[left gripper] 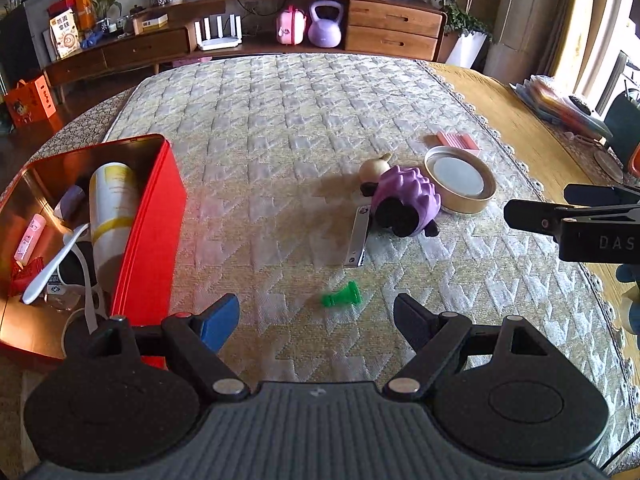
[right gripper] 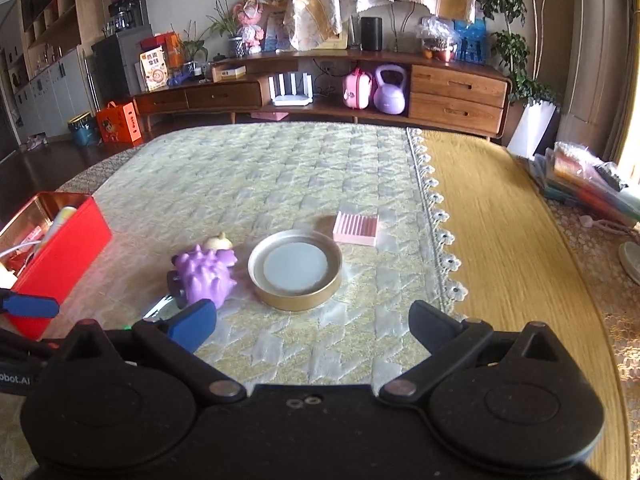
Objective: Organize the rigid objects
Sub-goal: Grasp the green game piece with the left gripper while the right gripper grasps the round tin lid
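A small green chess piece (left gripper: 342,299) lies on its side on the quilted cloth, just beyond my open left gripper (left gripper: 316,318), whose fingers hold nothing. Farther off lie a flat metal bar (left gripper: 358,236), a purple spiky toy (left gripper: 404,200) and a beige figurine (left gripper: 374,167). The round gold lid (right gripper: 295,274) lies ahead of my open, empty right gripper (right gripper: 314,322), with the purple toy (right gripper: 206,274) to its left and a pink ribbed block (right gripper: 356,228) behind. The red tin box (left gripper: 154,236) at the left holds a white bottle (left gripper: 112,208) and a white spoon (left gripper: 54,266).
The quilted cloth (right gripper: 280,176) covers the table's left part; bare yellow tabletop (right gripper: 500,240) lies right of the lace edge. Stacked coloured folders (right gripper: 592,188) sit at the far right. A wooden sideboard (right gripper: 440,92) stands behind the table.
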`<state>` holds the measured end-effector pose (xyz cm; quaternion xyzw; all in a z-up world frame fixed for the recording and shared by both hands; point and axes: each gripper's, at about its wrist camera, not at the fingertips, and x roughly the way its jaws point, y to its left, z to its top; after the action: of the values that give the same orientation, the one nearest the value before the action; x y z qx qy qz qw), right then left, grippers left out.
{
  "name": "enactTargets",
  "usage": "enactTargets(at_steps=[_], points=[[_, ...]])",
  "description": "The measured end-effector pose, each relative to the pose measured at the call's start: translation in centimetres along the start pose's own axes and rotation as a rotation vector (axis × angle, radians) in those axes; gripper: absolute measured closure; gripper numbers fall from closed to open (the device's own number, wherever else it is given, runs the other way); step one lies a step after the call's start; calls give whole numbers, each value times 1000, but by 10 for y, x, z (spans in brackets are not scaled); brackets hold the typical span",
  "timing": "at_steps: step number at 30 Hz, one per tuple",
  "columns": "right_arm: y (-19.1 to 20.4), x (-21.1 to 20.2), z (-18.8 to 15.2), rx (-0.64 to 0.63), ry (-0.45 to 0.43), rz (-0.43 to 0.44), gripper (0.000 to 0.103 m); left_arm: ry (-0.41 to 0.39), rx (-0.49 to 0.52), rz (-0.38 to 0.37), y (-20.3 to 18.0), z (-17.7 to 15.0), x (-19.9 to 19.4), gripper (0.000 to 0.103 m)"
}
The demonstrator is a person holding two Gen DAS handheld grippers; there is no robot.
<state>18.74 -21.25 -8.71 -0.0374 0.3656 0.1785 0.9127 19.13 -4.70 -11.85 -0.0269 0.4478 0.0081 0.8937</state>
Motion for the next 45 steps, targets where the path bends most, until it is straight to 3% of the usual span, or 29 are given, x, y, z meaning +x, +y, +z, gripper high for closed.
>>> enactTargets(at_steps=[15,23,27,30,33,36,45], points=[[5,50,10,-29,29,18,8,12,-16,31,-5,-1,25,20],[11,61,18,-40,6,14,13,-2,13,21,-12,-3,22,48],[13,63,21,-37,4,9,17,-2,12,13,-12,-4,19,70],[13,66,21,-33,16,4,26,-1,10,4,-11,-3,19,77],[14,65,20,-27,12,-5,27,-1,10,-5,-9,-2,19,80],[15,62,18,-27,6,-23,27,-3,10,-5,-7,-1,21,90],[3,24,-1,18,-12,-35,27,-6,0,-44,1,-2,17,97]])
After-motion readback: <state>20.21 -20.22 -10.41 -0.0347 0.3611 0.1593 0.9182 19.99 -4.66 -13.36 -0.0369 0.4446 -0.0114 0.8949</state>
